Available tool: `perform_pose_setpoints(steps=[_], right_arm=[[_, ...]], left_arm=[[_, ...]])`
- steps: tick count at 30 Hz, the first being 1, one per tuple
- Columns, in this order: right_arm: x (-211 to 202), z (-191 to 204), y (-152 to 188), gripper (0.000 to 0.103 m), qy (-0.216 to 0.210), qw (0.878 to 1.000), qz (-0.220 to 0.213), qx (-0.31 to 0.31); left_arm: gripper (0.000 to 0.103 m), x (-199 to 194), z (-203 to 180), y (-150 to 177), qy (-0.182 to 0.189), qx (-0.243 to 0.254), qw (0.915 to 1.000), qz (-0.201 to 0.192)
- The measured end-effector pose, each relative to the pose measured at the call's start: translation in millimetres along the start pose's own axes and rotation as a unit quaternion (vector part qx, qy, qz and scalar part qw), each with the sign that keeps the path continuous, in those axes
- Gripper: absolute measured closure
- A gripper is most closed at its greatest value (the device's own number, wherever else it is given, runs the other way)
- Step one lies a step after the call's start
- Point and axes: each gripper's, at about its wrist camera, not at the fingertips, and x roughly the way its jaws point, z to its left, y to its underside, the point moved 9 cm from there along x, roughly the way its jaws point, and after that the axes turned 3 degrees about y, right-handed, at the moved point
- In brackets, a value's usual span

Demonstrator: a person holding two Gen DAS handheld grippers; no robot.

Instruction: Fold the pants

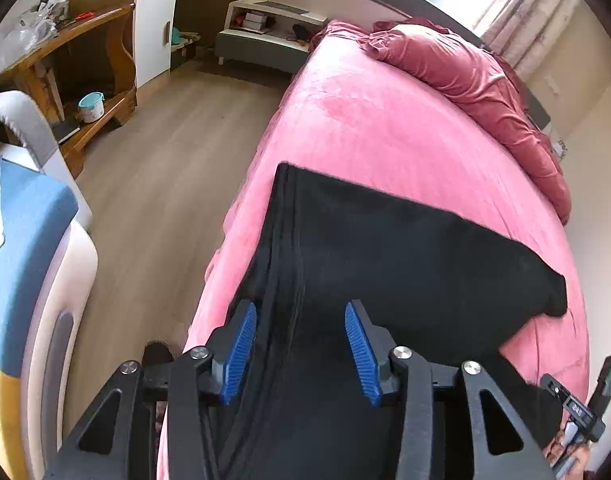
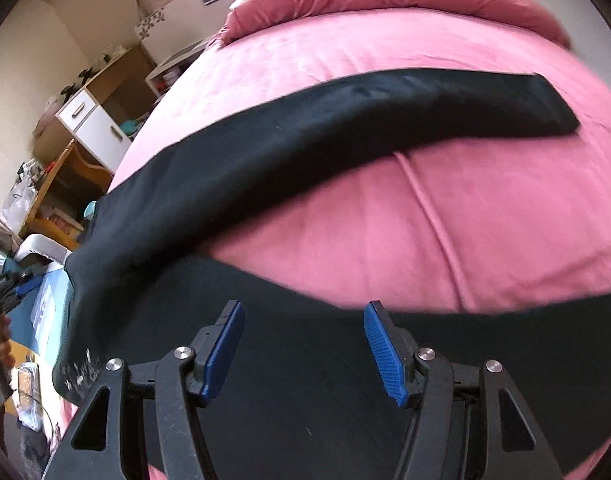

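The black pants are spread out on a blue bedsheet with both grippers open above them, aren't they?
Not quite: the bedsheet is pink, not blue, as both wrist views show. The rest holds: the black pants lie spread on it, and the left gripper and right gripper are open above the cloth, nothing pinched.
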Motion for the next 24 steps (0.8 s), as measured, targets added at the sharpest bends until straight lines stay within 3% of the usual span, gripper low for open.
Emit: perform_pose_setpoints(steps=[9,17,24], right_arm=[[21,31,-40,0.038,-0.013,1.000,-0.005,-0.009],[27,31,-39,0.037,-0.027,1.000,0.000,0.007],[32,28,-39,0.036,-0.023,1.000,0.004,0.015]], left_arm=[[0.055,65,-5,-56,0.015,-0.026,0.9988,0.038],[0.056,120,16,-90,0.011,-0.070,0.9948,0.073],[0.056,142,23,-105,-0.013,-0.084,0.9934,0.077]])
